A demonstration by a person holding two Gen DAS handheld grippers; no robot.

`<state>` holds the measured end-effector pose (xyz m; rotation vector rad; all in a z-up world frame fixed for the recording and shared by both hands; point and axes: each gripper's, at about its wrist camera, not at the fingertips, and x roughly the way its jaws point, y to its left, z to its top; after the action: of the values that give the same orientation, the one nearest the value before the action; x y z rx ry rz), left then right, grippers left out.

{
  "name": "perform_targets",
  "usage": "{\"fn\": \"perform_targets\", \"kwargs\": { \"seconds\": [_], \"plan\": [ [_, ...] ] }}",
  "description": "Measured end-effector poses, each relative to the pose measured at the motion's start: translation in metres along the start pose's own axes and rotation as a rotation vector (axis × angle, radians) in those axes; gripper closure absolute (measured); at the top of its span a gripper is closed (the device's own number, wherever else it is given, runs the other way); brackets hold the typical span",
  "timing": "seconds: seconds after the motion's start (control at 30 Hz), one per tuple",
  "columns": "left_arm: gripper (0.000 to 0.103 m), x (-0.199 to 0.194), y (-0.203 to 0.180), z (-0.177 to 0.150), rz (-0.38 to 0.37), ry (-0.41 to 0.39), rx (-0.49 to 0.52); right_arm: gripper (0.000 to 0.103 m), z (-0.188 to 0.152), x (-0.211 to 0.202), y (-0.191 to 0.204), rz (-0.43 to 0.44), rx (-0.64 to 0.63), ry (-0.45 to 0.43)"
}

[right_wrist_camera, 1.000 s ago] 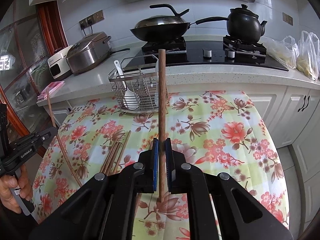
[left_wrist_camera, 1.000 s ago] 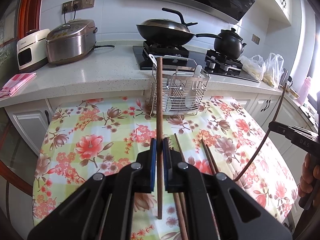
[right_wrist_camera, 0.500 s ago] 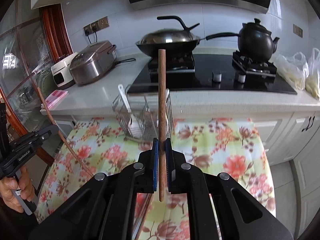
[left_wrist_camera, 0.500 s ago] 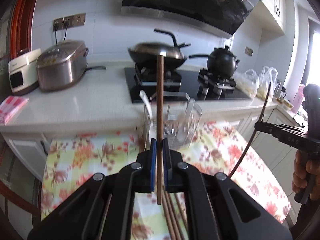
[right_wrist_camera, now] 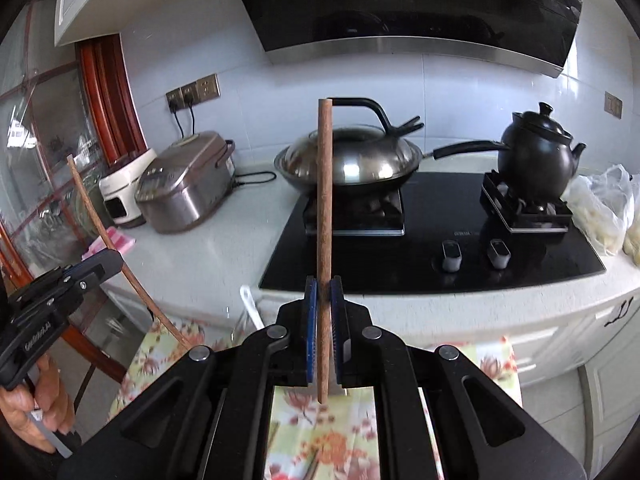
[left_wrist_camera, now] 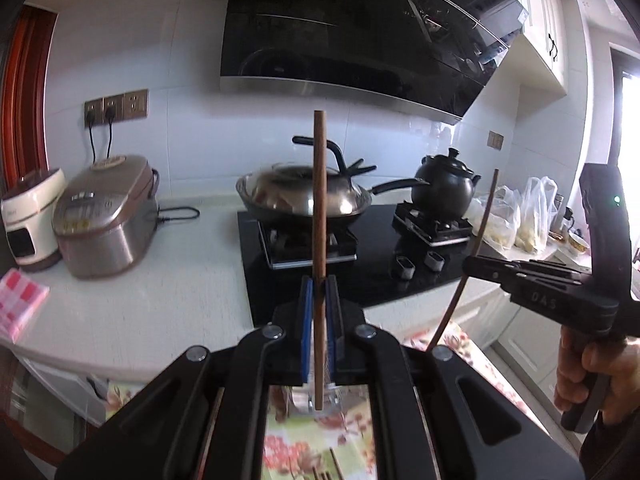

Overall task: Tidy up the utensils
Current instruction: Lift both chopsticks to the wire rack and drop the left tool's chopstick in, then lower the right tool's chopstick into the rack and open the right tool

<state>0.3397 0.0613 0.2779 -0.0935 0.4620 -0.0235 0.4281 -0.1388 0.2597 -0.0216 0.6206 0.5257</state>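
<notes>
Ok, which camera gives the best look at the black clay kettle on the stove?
The right wrist view: the black clay kettle sits sharp and unobstructed on its burner, with lid knob, spout and side handle visible. The left wrist view shows the same kettle smaller and farther off.

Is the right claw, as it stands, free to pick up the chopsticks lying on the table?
Probably not: the right claw is shut on a chopstick, held upright.

Each camera rides close behind its own tongs, tilted slightly down, facing the black glass stove [left_wrist_camera: 360,264] [right_wrist_camera: 420,248] wall. Both share the lidded steel wok [left_wrist_camera: 296,196] [right_wrist_camera: 360,160]; each catches the other's tongs at its edge.
</notes>
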Motion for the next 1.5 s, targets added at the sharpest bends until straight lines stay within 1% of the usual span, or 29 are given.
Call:
{"fn": "perform_targets", "kwargs": {
  "seconds": [0.1, 0.2, 0.37, 0.53, 0.7, 1.0, 1.3, 1.33, 1.4, 1.43, 1.47, 1.5],
  "plan": [
    [0.097, 0.017, -0.001, 0.011, 0.008, -0.001, -0.001, 0.095, 0.015, 0.015, 0.001, 0.011, 0.008, -0.006],
    [0.097, 0.037, 0.000, 0.015, 0.021, 0.011, -0.007, 0.095, 0.023, 0.030, 0.003, 0.005, 0.003, -0.010],
    [0.097, 0.065, 0.005, 0.009, 0.039, 0.024, -0.021, 0.095, 0.024, 0.056, 0.005, 0.022, 0.009, 0.010],
    [0.097, 0.091, 0.013, -0.006, 0.053, 0.046, -0.052, 0.095, 0.011, 0.082, 0.004, 0.030, 0.023, 0.044],
    [0.097, 0.113, 0.022, -0.029, 0.072, 0.071, -0.085, 0.095, -0.008, 0.105, 0.002, 0.033, 0.026, 0.084],
    [0.097, 0.144, 0.031, -0.066, 0.063, 0.150, -0.145, 0.095, -0.034, 0.132, 0.002, 0.021, 0.030, 0.160],
    [0.096, 0.165, 0.040, -0.089, 0.045, 0.236, -0.199, 0.095, -0.058, 0.158, -0.003, 0.017, 0.041, 0.251],
    [0.092, 0.166, 0.041, -0.091, 0.048, 0.243, -0.199, 0.094, -0.059, 0.161, -0.004, 0.016, 0.042, 0.259],
    [0.078, 0.166, 0.041, -0.091, 0.048, 0.241, -0.203, 0.093, -0.062, 0.163, -0.006, 0.005, 0.047, 0.263],
    [0.064, 0.164, 0.042, -0.091, 0.049, 0.235, -0.205, 0.093, -0.063, 0.164, -0.007, 0.000, 0.046, 0.263],
    [0.058, 0.162, 0.042, -0.091, 0.052, 0.229, -0.204, 0.093, -0.063, 0.164, -0.008, -0.008, 0.045, 0.261],
    [0.058, 0.160, 0.043, -0.090, 0.056, 0.222, -0.203, 0.093, -0.063, 0.163, -0.009, -0.015, 0.045, 0.259]
  ]
}}
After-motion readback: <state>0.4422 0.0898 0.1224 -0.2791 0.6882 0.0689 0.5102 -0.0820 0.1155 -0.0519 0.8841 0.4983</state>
